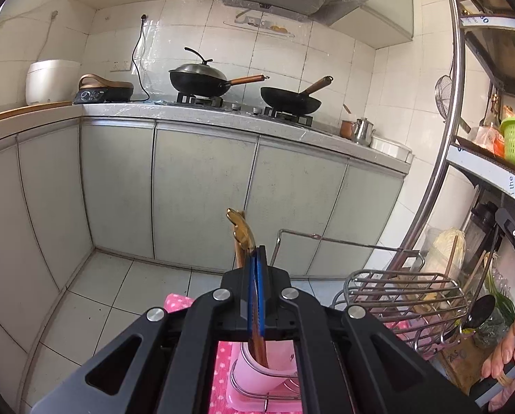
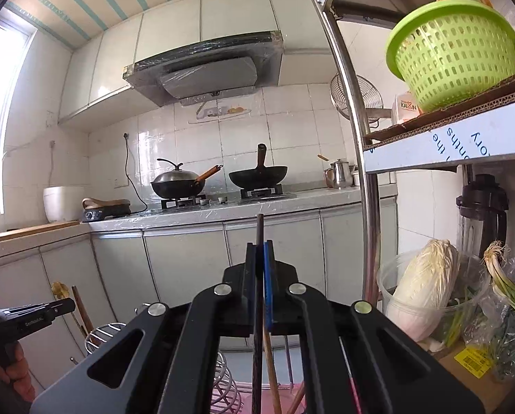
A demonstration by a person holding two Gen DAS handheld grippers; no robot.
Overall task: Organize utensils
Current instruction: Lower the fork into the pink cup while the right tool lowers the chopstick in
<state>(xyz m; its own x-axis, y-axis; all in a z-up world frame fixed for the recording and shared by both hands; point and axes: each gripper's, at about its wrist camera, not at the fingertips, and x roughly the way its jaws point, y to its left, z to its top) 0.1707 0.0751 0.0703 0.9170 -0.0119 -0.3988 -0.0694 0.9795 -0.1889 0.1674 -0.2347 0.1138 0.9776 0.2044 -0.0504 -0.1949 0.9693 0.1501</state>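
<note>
Left wrist view: the left hand-held gripper [image 1: 256,258] is clamped on gold-topped chopsticks [image 1: 241,229], their lower ends in the pink cup [image 1: 257,372] directly beneath it; a wire rack [image 1: 405,293] sits to its right. Right wrist view: the right hand-held gripper [image 2: 260,252] pinches a dark utensil handle [image 2: 259,231]; more utensils [image 2: 271,362] below it seem unsorted, so the task looks partway done.
</note>
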